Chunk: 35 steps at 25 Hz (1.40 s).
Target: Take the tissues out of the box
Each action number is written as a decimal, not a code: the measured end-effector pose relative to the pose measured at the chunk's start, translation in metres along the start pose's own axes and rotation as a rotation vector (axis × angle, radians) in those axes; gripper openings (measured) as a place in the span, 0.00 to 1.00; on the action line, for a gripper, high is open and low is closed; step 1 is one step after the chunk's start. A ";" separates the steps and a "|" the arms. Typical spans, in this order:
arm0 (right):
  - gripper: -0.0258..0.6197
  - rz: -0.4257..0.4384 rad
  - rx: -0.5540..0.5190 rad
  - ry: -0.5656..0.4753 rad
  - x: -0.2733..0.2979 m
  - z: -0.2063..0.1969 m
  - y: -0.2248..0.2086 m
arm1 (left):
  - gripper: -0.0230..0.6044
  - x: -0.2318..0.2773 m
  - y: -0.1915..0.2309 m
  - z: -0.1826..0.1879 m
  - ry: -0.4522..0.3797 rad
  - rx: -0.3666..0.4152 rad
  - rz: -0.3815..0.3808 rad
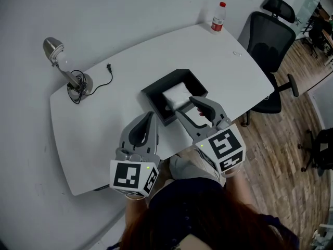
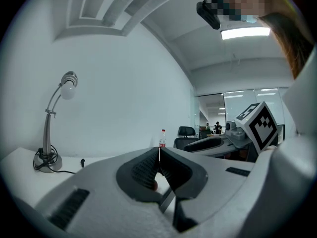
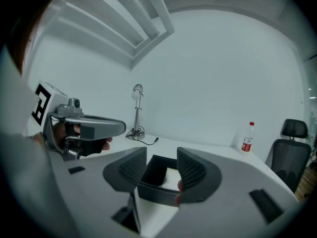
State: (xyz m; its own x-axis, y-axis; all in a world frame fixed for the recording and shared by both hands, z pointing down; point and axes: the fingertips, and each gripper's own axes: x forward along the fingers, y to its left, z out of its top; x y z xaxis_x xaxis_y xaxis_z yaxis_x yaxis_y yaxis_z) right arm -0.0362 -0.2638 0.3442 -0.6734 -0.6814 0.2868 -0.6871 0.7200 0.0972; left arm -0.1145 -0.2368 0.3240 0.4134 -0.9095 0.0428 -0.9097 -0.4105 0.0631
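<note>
Our right claw [image 1: 186,106] was released: its jaws stood apart and nothing was pressed between them. It hung at the near right side of the black box [image 1: 156,106]. In the right gripper view, we saw the near wall of the box [image 3: 154,191] through the gap, with the white tissues [image 3: 171,176] behind that wall. We could not tell if a jaw touched the box.

Our left claw [image 1: 152,115] was clenched and empty, with its jaws meeting at the tips. It pointed at the near left corner of the box, just beside it.

The box stood about in the middle of the white table [image 1: 218,56], and the tissues [image 1: 177,95] lay inside it as a flat white stack.

Farther left, a desk lamp [image 1: 58,55] stood near the far left corner of the table, and its cable ended in a plug [image 1: 109,66] lying on the tabletop. At the far right edge stood a bottle [image 1: 218,17] with a red cap, close to the wall. To the right of the table was a black office chair [image 1: 270,41] on a wooden floor [image 1: 291,139].
</note>
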 end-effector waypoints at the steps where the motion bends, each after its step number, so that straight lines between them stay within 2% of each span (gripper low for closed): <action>1: 0.36 0.001 -0.001 0.007 0.003 -0.001 -0.002 | 0.08 0.002 0.002 -0.001 0.002 -0.002 0.002; 17: 0.44 0.039 -0.015 0.178 0.052 -0.037 -0.019 | 0.08 0.036 0.027 -0.009 0.026 -0.030 0.016; 30: 0.49 0.054 -0.021 0.357 0.090 -0.075 -0.028 | 0.08 0.059 0.046 -0.020 0.051 -0.058 0.023; 35: 0.51 0.064 -0.059 0.444 0.099 -0.088 -0.033 | 0.08 0.067 0.053 -0.024 0.057 -0.068 0.021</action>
State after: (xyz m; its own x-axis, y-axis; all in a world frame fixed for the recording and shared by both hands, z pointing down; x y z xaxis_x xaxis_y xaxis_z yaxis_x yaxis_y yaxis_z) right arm -0.0560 -0.3430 0.4533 -0.5228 -0.5219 0.6741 -0.6223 0.7740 0.1166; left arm -0.1339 -0.3177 0.3536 0.3979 -0.9118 0.1013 -0.9141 -0.3846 0.1289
